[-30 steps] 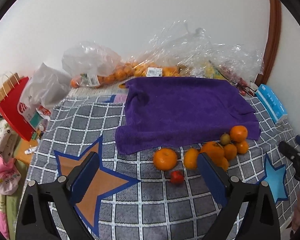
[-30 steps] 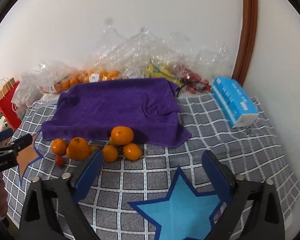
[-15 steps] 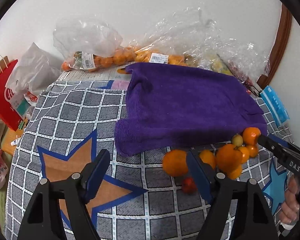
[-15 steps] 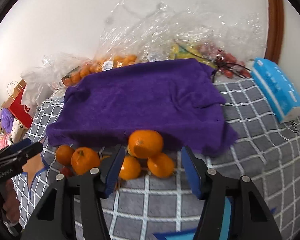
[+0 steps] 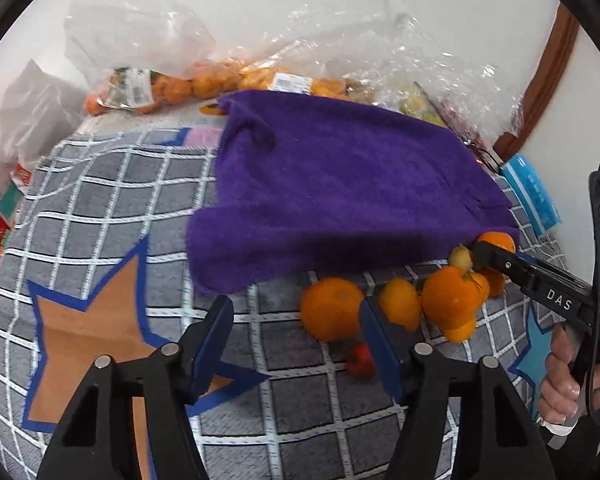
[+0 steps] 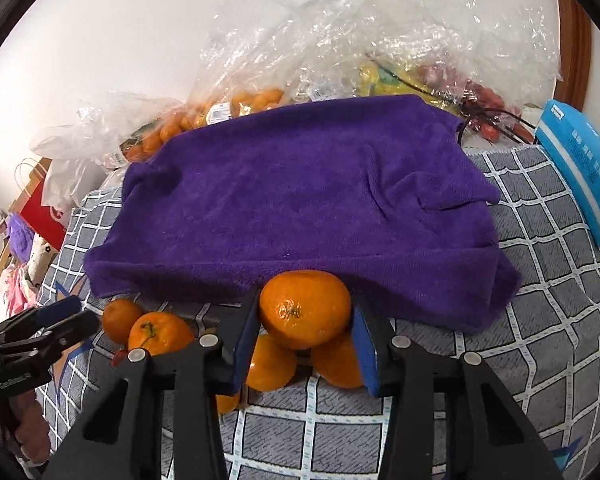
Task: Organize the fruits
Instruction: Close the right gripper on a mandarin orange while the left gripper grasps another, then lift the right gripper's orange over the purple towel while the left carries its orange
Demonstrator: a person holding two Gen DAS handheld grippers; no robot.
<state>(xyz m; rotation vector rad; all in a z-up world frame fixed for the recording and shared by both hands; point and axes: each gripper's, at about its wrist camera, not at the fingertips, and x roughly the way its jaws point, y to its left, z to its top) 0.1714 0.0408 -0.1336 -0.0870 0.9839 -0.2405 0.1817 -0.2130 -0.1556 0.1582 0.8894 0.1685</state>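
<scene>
Purple towel covers the back of the checked counter; loose fruit sits at its near hem. Right gripper, jaws just closing, clamps the top orange at its widest girth: firm, light, rolls readily, glossy dimpled peel. Left gripper, also closing, holds nothing; a big orange lies near its right finger.

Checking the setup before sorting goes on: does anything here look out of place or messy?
The loose oranges sit bunched on the checked cloth at the edge of the purple towel, not on it. One small red fruit lies apart from the pile.
</scene>
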